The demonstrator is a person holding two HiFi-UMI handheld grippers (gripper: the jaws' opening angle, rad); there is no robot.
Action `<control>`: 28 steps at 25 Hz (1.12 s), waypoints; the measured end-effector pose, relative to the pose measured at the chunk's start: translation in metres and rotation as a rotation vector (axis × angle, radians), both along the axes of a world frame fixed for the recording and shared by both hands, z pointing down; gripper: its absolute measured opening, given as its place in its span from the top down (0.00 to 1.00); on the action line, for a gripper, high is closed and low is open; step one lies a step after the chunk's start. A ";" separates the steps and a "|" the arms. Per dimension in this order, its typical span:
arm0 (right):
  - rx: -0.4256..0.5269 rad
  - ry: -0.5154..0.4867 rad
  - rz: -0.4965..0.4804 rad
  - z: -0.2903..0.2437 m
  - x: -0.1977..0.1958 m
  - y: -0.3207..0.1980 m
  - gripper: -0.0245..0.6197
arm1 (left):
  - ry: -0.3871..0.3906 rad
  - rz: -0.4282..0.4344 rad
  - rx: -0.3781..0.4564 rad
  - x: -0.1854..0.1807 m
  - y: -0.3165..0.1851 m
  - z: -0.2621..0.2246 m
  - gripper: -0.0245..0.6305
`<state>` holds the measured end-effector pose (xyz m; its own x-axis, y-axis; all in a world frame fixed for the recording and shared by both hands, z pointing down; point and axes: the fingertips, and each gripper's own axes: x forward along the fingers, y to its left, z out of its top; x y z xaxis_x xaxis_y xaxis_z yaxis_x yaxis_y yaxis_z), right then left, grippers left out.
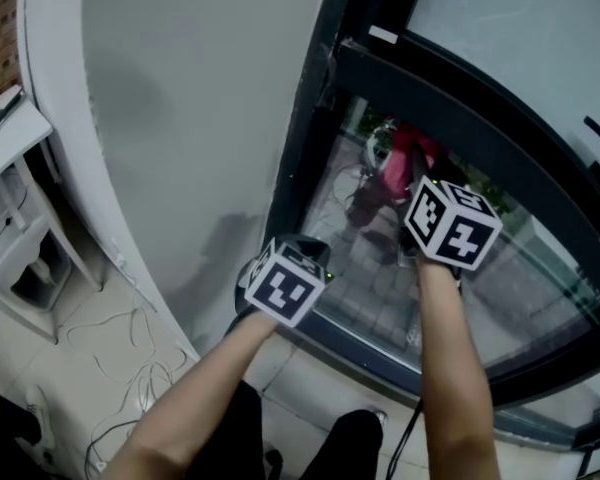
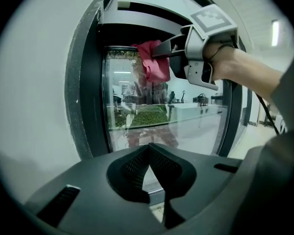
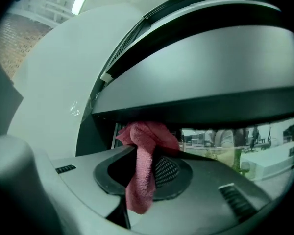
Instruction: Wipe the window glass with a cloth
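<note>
Pink-red cloth [image 3: 139,175] is clamped in the right gripper [image 3: 148,166], wadded end against the window glass [image 2: 186,126] at the pane's upper left corner, just under the dark frame bar [image 3: 196,109]. Left gripper [image 2: 149,153] is clenched on nothing, low in front of the pane. Wipe looks early: no streaks visible, so most of the pane below is probably left. Cloth's long axis runs top-bottom in the right gripper view, wad up, tail down.
</note>
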<state>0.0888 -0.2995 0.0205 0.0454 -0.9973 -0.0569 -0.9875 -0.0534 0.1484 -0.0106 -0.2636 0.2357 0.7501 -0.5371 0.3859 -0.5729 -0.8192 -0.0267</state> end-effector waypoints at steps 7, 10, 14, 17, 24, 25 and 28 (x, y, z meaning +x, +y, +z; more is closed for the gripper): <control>-0.054 -0.022 -0.009 0.043 0.002 0.001 0.85 | -0.025 0.017 -0.046 -0.003 0.012 0.032 0.96; -0.084 -0.044 -0.015 0.070 0.002 -0.001 0.85 | -0.041 0.022 -0.074 -0.006 0.014 0.049 0.96; -0.125 -0.080 -0.032 0.111 0.003 -0.003 0.85 | -0.056 0.025 -0.118 -0.006 0.016 0.079 0.96; -0.158 -0.093 -0.046 0.140 0.002 -0.006 0.85 | -0.064 0.028 -0.144 -0.004 0.015 0.098 0.96; -0.224 -0.116 -0.065 0.203 0.002 -0.010 0.85 | -0.074 0.023 -0.207 0.001 0.012 0.145 0.96; -0.230 -0.121 -0.069 0.210 0.001 -0.010 0.85 | -0.072 0.022 -0.218 0.002 0.012 0.151 0.96; -0.249 -0.135 -0.080 0.229 0.000 -0.008 0.85 | -0.073 0.020 -0.239 0.005 0.014 0.168 0.96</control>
